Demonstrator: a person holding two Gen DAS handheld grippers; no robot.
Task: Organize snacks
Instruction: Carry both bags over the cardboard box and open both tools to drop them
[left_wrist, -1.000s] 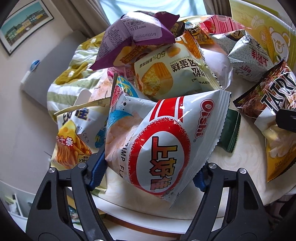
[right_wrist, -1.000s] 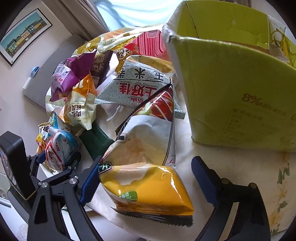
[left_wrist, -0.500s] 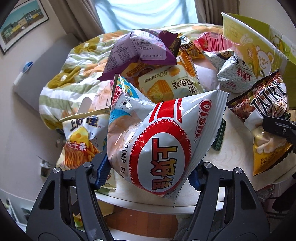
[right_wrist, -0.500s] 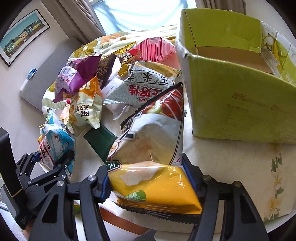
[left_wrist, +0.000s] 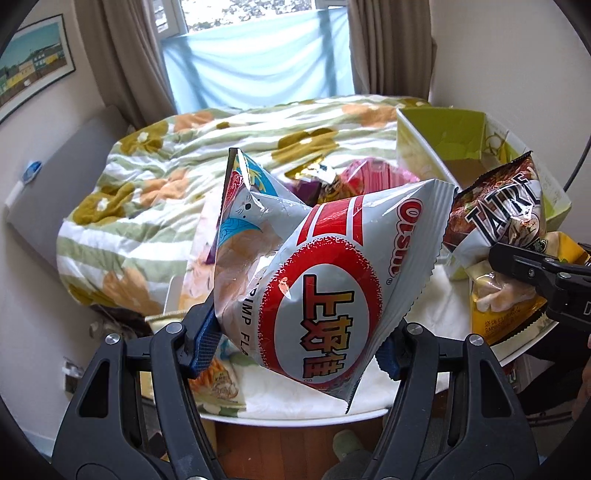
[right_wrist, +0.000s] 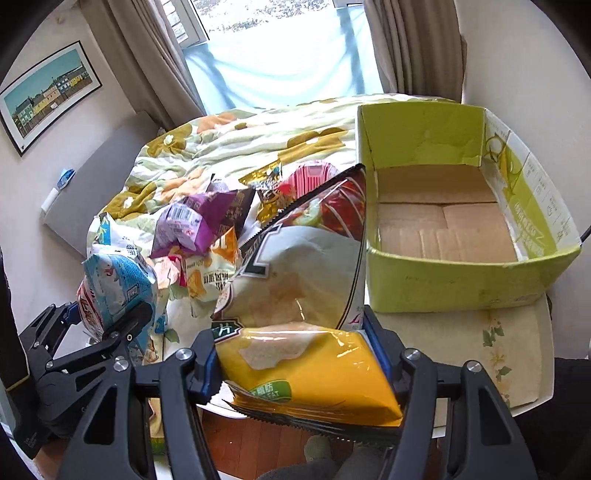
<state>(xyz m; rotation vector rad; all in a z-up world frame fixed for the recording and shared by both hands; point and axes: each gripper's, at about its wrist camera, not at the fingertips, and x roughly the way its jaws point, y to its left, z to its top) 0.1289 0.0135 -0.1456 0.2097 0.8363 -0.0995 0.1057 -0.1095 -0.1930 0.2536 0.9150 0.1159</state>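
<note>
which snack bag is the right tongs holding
The yellow-bottomed chip bag with the dark zigzag edge, clamped between the right tongs; the left tongs hold the red-and-silver Oishi bag.

Two grippers, each clamping one snack bag: the left gripper (left_wrist: 295, 343) on a red-and-white shrimp chips bag (left_wrist: 325, 291), the right gripper (right_wrist: 295, 358) on a yellow potato chips bag (right_wrist: 306, 295). One green cardboard box (right_wrist: 461, 280). At least five more snack packets (right_wrist: 199, 225) lie on the counter (right_wrist: 480, 332); the exact number cannot be told.
</note>
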